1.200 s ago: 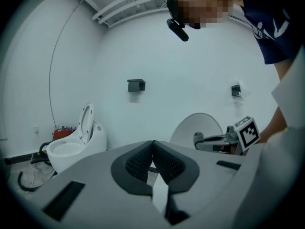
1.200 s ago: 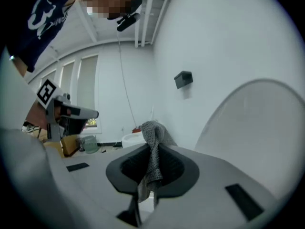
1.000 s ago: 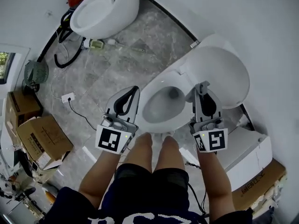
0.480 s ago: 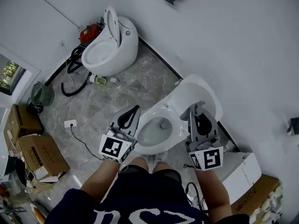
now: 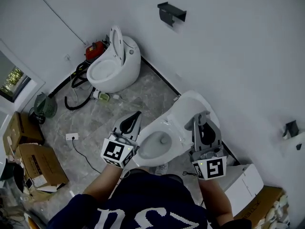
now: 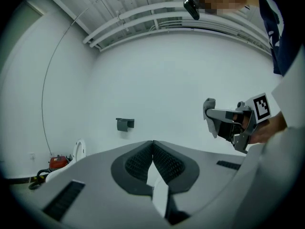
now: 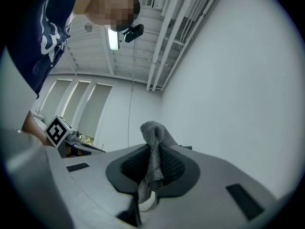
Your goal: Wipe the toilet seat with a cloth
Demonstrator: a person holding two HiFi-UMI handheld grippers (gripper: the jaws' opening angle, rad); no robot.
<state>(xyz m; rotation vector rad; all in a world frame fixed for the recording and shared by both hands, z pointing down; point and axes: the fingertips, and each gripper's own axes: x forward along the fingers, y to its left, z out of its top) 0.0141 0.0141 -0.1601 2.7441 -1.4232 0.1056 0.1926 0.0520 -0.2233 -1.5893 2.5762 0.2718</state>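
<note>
**Cloth was in the claw, nowhere near the seat yet**

The right gripper (image 7: 151, 152) was clenched on the grey cloth (image 7: 156, 133). It was pinched between the pads, with a bunched end poking up past the tips. The left gripper (image 6: 152, 149) was closed too, jaws pressed together with nothing in them. Both were held up in the air. The right one sat over the right edge of the toilet seat (image 5: 167, 126) and the left one over its left edge, neither touching it. The lid (image 5: 193, 104) stood open against the wall.

My read is that the wiping wasn't actually happening at this point. It was just a grip-and-hover stage. The next move would need the right claw tipped down so the loose cloth end lands flat on the seat's rim, then dragged around it.

Compared with a second before, the head view had pulled way back. The toilet looked smaller, and the second toilet (image 5: 112, 63) in the far corner of the floor and a wall bracket (image 5: 170, 12) had come fully into view. The grippers had kept their places either side of the bowl.
</note>
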